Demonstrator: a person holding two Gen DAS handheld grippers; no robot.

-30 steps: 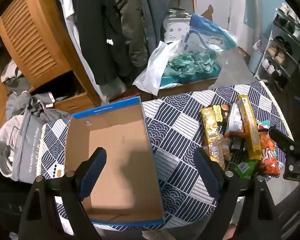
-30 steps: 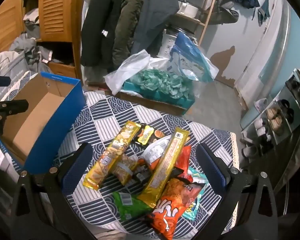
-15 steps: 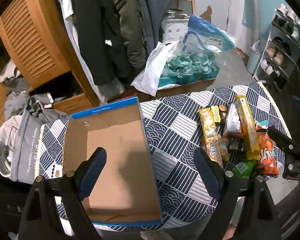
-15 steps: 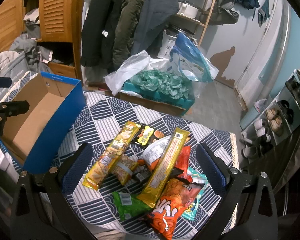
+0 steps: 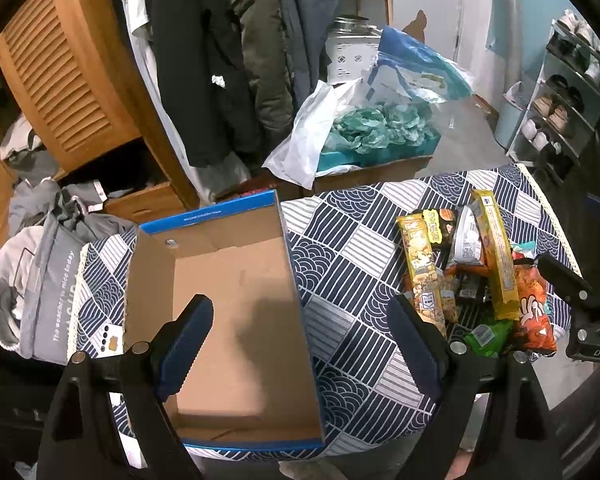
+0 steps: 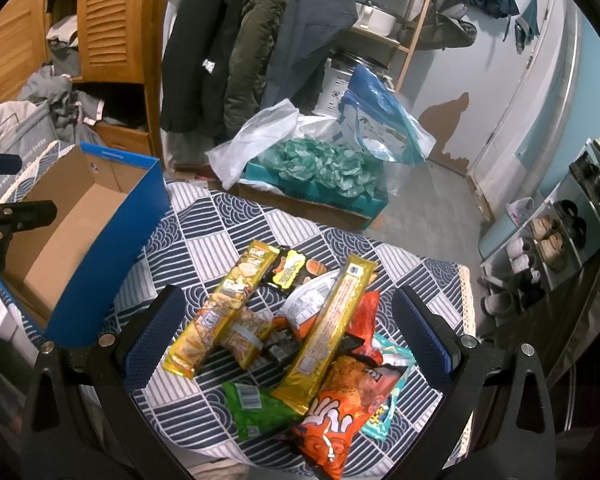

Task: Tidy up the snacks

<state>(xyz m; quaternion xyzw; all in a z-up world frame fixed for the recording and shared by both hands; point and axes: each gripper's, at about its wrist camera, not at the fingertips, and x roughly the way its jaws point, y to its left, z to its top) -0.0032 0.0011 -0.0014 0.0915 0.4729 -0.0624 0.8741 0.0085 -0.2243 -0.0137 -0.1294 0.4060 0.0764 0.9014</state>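
Two grippers sit spread wide with nothing between their fingers. My left gripper (image 5: 300, 344) hovers above the near end of the blue cardboard box (image 5: 228, 312), which lies open and bare inside on the left part of the patterned tablecloth (image 5: 348, 240). My right gripper (image 6: 288, 332) hangs over the snack pile (image 6: 300, 328) on the cloth's right part: two long yellow packets (image 6: 332, 320), an orange chip bag (image 6: 340, 412), a green pouch (image 6: 252, 404), all well apart from the box.
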